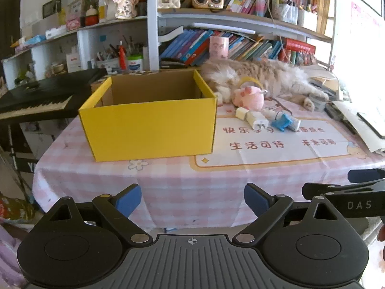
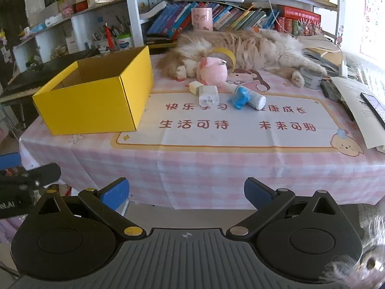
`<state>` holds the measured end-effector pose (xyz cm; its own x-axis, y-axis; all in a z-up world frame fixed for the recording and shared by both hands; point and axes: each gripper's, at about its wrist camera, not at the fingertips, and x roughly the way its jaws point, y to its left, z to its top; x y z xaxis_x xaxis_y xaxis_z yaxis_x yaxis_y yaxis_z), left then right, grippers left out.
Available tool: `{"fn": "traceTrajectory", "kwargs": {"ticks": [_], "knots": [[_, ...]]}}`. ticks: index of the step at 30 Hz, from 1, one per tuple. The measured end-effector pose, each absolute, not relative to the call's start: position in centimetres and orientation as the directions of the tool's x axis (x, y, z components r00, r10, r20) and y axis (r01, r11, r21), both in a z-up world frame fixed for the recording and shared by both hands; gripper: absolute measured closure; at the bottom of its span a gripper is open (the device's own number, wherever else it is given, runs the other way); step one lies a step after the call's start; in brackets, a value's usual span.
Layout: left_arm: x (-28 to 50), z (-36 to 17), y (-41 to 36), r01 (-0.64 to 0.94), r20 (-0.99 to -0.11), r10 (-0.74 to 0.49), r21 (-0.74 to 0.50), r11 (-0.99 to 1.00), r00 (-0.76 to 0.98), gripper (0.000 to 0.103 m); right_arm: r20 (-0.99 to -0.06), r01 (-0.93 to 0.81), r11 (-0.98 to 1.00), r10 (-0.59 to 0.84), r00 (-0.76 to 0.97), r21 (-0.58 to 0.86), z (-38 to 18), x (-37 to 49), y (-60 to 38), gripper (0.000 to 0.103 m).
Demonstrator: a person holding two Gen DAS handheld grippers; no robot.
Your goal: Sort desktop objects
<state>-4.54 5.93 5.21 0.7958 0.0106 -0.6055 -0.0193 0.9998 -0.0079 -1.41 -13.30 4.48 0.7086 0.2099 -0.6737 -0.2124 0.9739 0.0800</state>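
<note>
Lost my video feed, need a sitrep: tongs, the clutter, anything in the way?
Left tongs open, right tongs open, both short of the table. Yellow box looks empty; pink plush, charger, blue toy unsorted. Cat lying right behind them.

The yellow box (image 2: pixel 93 101) hides its own floor, and the plush toy (image 2: pixel 213 72) covers part of the tape roll (image 2: pixel 227 54).
</note>
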Motion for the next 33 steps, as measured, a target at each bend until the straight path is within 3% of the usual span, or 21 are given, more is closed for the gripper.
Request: {"fn": "traceTrajectory", "kwargs": {"ticks": [21, 33], "knots": [[-2.8, 4.6, 1.1, 0.239, -0.637, -0.177, 0.011, 0.971, 0.750, 0.008, -0.685, 0.002, 0.998, 0.045, 0.727, 0.068, 4.2, -3.7, -17.5, 0.001], [-1.3, 4.2, -0.3, 0.299, -0.645, -0.221, 0.012, 0.954, 0.732, 0.008, -0.699, 0.018, 0.998, 0.026, 0.715, 0.056, 4.0, -3.2, -17.9, 0.001]]}}
